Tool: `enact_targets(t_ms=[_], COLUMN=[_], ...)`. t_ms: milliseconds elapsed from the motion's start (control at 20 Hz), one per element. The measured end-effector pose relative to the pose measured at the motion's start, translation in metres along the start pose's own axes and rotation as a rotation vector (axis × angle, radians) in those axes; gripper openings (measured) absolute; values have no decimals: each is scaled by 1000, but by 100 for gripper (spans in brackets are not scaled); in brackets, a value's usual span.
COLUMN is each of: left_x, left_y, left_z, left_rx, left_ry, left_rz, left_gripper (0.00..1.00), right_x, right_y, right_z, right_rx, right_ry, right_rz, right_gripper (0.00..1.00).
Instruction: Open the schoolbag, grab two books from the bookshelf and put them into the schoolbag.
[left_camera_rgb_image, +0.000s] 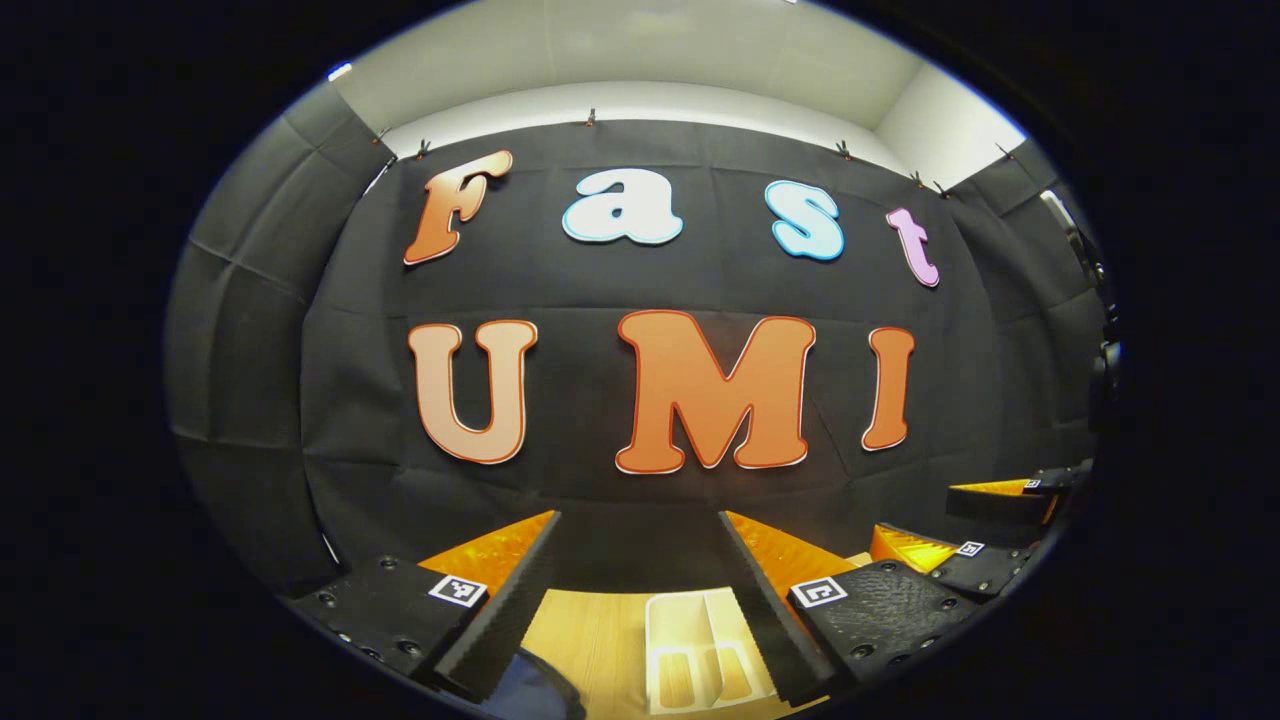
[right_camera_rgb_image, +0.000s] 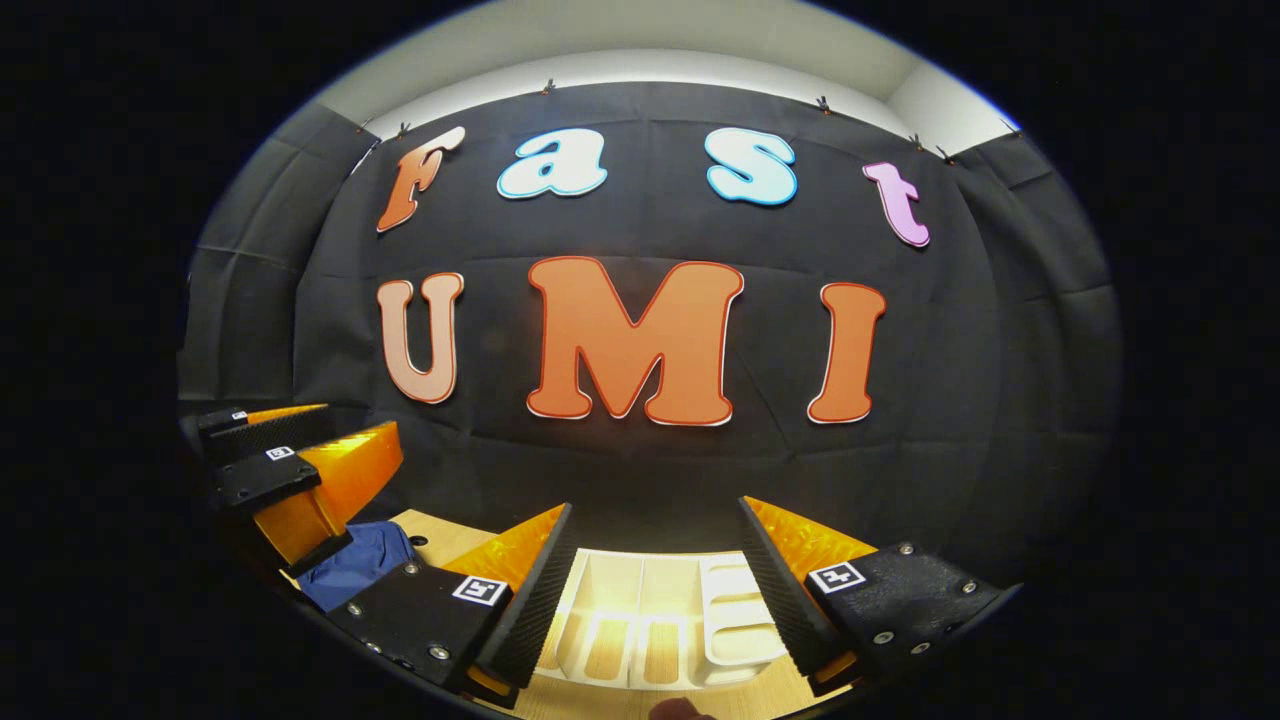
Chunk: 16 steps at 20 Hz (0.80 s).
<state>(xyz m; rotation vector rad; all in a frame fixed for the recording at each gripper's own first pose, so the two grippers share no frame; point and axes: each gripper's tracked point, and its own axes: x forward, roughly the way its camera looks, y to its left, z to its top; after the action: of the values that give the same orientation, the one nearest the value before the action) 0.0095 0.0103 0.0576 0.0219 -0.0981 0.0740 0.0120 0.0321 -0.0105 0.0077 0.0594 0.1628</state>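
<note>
Wooden table below, hovering both grippers wide open, eyeing soft blue schoolbag, probably floppy, zipper grab.

Light falls from overhead, so my booth is dim up top while the white bookshelf glows nearly washed out. Both views stay sharp in the middle; fisheye bending curves the wall and darkens the edges.

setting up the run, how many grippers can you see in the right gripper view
2: the right gripper, open, at the bottom over the white rack; the left gripper, open, at the left edge above the blue schoolbag.
</note>
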Motion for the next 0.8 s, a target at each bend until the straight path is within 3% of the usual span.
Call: enact_targets(t_ms=[500, 800], left_x=[-7, -19], left_y=[4, 19], left_z=[-2, 2], left_rx=[41, 71], left_ry=[9, 12], left_rz=[7, 52], left_gripper=[93, 94], right_x=[-1, 0], right_y=[-10, -12], right_z=[3, 9], right_rx=[19, 46], right_ry=[-6, -24], right_rz=[-36, -48], right_gripper=[94, 93])
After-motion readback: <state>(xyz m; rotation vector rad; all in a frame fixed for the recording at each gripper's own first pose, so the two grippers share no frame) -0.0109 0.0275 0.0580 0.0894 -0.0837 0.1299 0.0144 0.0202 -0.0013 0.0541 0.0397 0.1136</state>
